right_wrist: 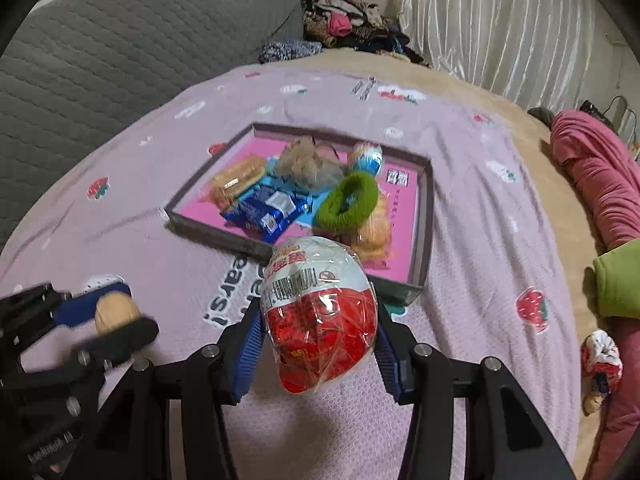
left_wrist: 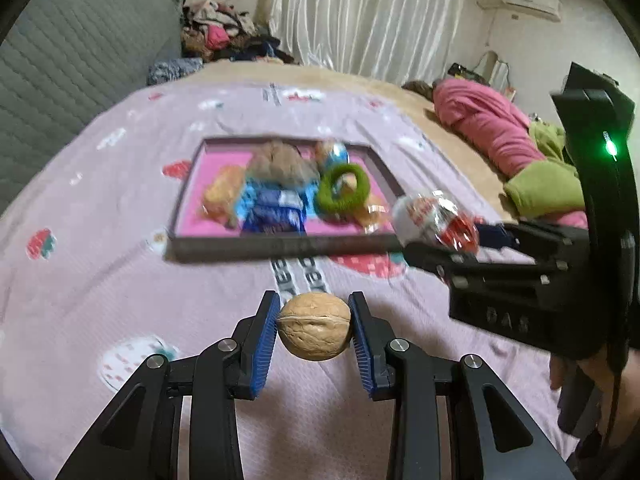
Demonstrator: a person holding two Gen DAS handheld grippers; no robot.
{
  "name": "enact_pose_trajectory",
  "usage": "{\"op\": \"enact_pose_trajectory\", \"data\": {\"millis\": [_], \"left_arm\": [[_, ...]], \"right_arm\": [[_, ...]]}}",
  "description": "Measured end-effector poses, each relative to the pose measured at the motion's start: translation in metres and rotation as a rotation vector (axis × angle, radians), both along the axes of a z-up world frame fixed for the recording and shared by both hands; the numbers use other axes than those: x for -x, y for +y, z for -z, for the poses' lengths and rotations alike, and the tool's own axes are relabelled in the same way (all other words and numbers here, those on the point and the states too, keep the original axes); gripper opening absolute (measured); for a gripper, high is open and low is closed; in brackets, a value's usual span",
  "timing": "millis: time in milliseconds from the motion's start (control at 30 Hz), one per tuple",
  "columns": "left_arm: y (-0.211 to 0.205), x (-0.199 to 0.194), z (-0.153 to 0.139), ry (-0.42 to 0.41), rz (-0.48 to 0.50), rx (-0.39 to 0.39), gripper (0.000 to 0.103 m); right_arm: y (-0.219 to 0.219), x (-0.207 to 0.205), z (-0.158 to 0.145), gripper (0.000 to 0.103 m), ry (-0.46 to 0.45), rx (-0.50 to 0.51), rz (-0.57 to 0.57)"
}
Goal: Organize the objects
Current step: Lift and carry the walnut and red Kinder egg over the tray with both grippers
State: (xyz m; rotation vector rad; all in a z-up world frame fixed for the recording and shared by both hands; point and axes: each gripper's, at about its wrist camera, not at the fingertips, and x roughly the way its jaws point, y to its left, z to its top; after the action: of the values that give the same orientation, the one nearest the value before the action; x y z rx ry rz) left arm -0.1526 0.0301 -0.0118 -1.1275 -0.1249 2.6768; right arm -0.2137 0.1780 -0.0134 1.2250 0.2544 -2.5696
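The left gripper (left_wrist: 314,326) has its blue fingers (left_wrist: 264,344) clamped on a walnut (left_wrist: 314,326), gripped at its two ends and held above the bed sheet (left_wrist: 120,280). The right gripper (right_wrist: 318,344) has its fingers (right_wrist: 246,360) clamped on a foil-wrapped chocolate egg (right_wrist: 320,312), held up just near of the tray's front corner. Beyond both lies the shallow tray (right_wrist: 208,232) with a pink floor, already carrying snack packets, a blue pouch (right_wrist: 264,212), a green hair tie (right_wrist: 348,200) and a second egg (right_wrist: 366,158).

Risks, as I judge them: the walnut is round and hard, so it could squirt out of the pads if the grip loosens. The egg's loose wrapper may slide against the pads. The two grippers sit near each other and could collide on the way to the tray. The tray is crowded, so a dropped piece may roll off the pile.

The tray contents are motion-blurred; the brownish lump at the far side cannot be identified. The egg hides the tray's near corner.
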Motion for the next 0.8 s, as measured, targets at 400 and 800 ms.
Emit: {"op": "enact_pose_trajectory", "data": {"millis": [400,800], "left_arm": [[-0.012,0.002,-0.067,0.106,-0.024,0.036,0.036],[-0.02,0.001,-0.109,0.149,-0.031,0.079,0.036]], "right_arm": [[-0.007,-0.02,-0.06,0.051,0.108,0.02,0.023],[-0.008,-0.037,-0.101,0.051,0.175,0.031,0.027]]}}
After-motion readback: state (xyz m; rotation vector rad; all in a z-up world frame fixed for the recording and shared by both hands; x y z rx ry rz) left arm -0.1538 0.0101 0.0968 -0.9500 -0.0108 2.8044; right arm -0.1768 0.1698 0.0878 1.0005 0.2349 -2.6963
